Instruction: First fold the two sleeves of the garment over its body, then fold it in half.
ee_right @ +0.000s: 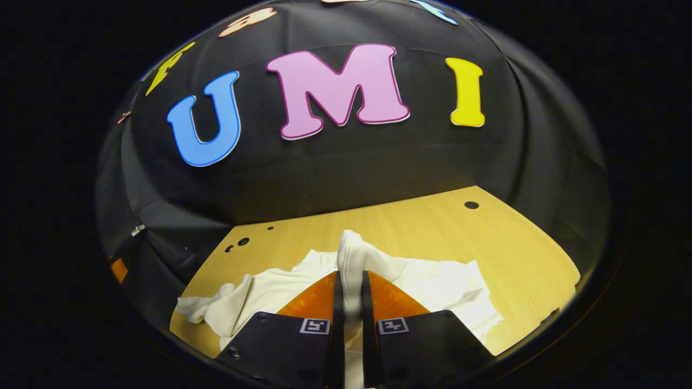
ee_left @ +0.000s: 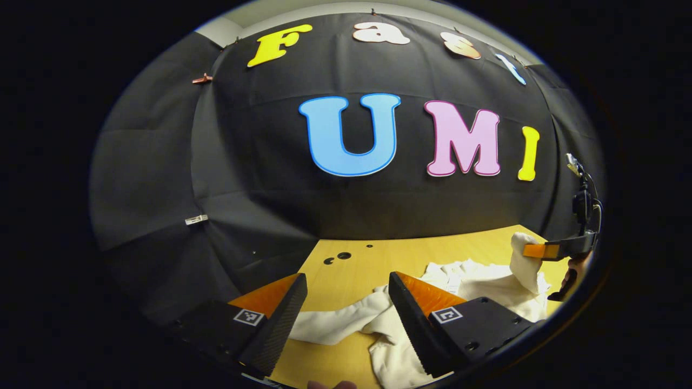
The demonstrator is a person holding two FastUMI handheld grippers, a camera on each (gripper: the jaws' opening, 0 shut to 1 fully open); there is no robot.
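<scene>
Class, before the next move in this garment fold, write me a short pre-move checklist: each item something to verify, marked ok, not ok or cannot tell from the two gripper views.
1. Right gripper clamped on a fold of the white garment: ok, cloth sits between both fingers.
2. Left gripper free to take a sleeve: ok, fingers wide apart, nothing held.
3. Left sleeve within reach: ok, it lies between the left gripper's fingers on the wooden table.
4. Garment spread flat: not ok, it is bunched and wrinkled.
5. Which part the right gripper holds: cannot tell.

Wood table w/ holes, black cloth wall behind
</scene>
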